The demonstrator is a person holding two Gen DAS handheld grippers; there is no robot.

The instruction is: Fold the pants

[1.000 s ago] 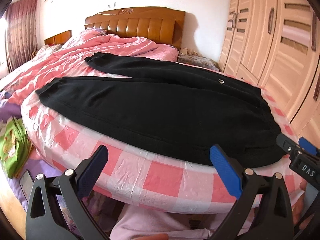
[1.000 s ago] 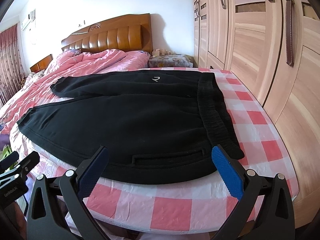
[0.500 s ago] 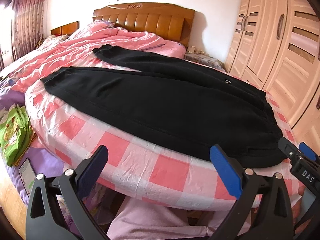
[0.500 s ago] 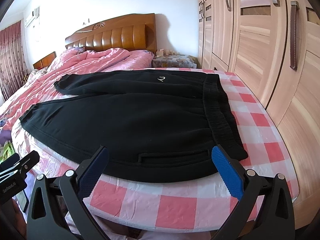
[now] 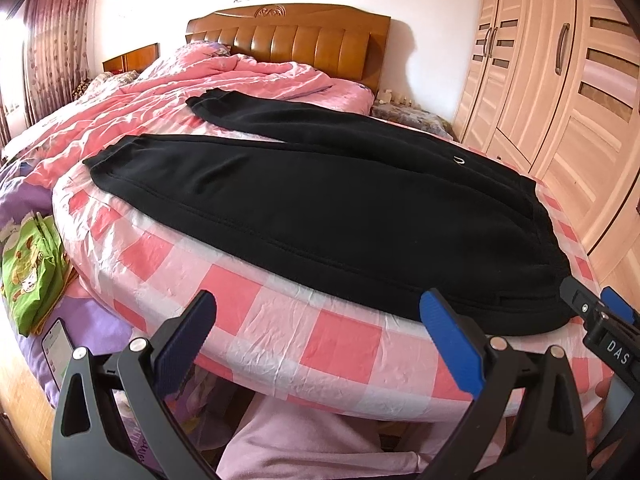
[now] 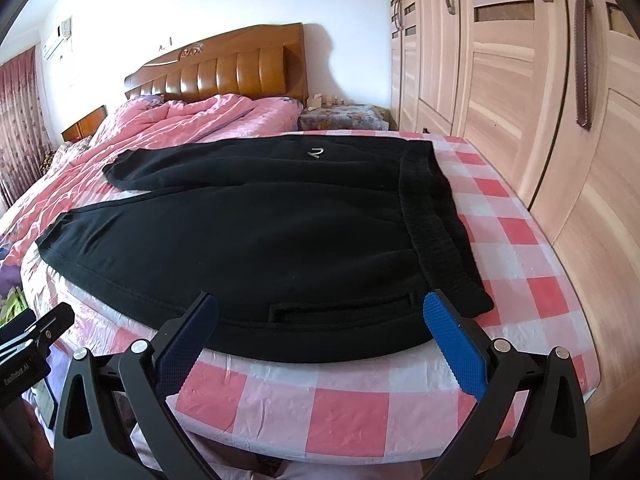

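Note:
Black pants lie spread flat on a pink checked cloth over the bed, waistband to the right, two legs stretching left. They also show in the right wrist view, with the ribbed waistband and a small white logo. My left gripper is open and empty, just short of the near leg's edge. My right gripper is open and empty, its tips at the pants' near hem by the pocket. The right gripper also shows at the right edge of the left wrist view.
A wooden wardrobe stands close along the right. A pink quilt and wooden headboard lie behind. A green bag and a phone lie on purple bedding at the lower left.
Both grippers have risen and tilted a little, so the pants sit lower in each view. Both stay open. The pants have not moved.

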